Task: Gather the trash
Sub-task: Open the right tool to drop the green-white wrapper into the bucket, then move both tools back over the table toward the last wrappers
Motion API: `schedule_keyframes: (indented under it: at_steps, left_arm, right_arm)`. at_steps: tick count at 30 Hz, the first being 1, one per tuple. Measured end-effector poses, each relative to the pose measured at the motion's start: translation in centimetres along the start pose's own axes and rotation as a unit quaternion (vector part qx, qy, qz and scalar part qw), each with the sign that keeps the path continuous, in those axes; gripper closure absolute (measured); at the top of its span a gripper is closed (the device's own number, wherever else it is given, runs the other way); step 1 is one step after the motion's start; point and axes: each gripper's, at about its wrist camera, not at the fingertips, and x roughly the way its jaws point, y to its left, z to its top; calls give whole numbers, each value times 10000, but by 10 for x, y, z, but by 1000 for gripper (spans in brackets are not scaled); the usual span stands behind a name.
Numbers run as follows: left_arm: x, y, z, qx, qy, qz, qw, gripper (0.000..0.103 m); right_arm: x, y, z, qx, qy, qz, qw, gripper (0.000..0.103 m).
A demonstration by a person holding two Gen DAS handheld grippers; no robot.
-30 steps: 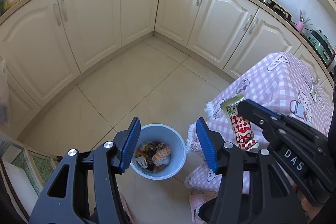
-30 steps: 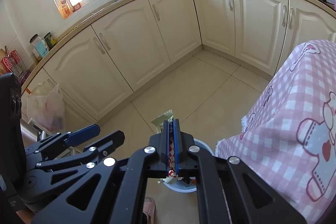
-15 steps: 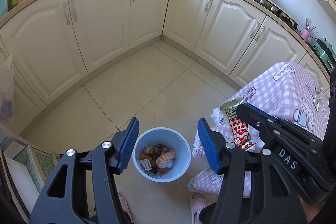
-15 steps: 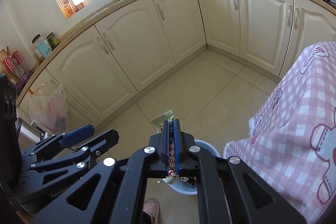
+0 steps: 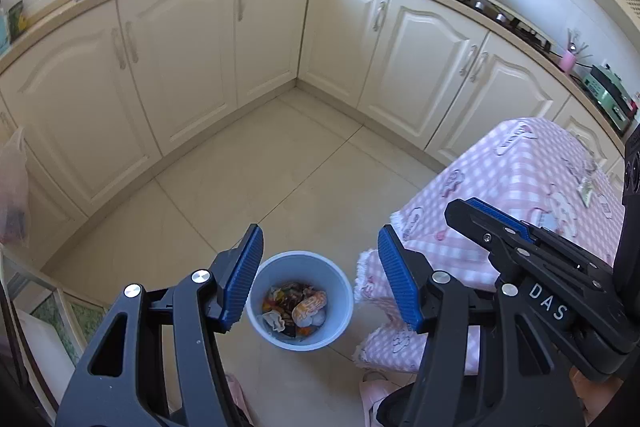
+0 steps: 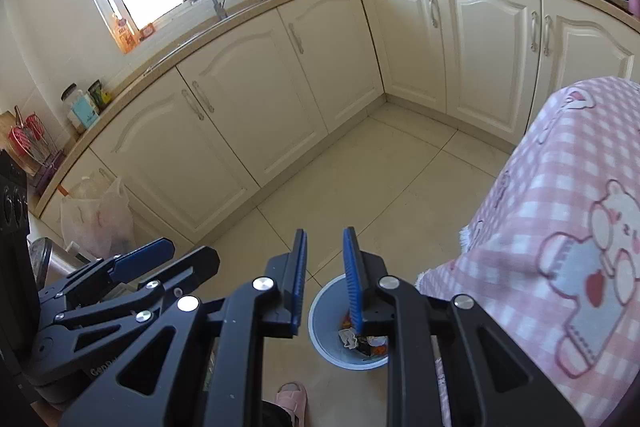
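Observation:
A light blue trash bin (image 5: 300, 301) stands on the tiled floor beside the table, holding several wrappers (image 5: 298, 309). My left gripper (image 5: 320, 279) is open and empty above it, the bin showing between its blue pads. My right gripper (image 6: 325, 277) is open a little and empty, high above the bin (image 6: 344, 327); it also shows at the right in the left wrist view (image 5: 492, 223). The red-checked wrapper that it held is no longer between its pads.
A table with a pink checked cloth (image 5: 520, 187) stands right of the bin, with a small wrapper (image 5: 585, 189) on top. Cream kitchen cabinets (image 5: 260, 39) wrap around the far side. A plastic bag (image 6: 98, 223) hangs at left. Pink slippers (image 6: 292, 397) are below.
My right gripper has opened and the red-checked wrapper has left it. Both grippers have risen, so the bin looks smaller and lower in view.

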Motion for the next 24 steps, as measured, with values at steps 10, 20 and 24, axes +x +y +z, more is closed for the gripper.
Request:
schedule_keyframes:
  at_steps: [10,20,24]
  left_arm:
    - [-32,-84,7,619,-264,-406,9969,43]
    - [-29,-222,5,1725,-249,-1042,9792,42]
    - [-18,-277,-1,2206,-201,-1214,9676,41]
  right_arm:
    - [-85,-55,2,298,-608,-394,9969,84]
    - [-174,-174,-12,1017,-1187,-1169,9808,82]
    - [-196,-224,-21,1338,-1282,-1474,9716,80]
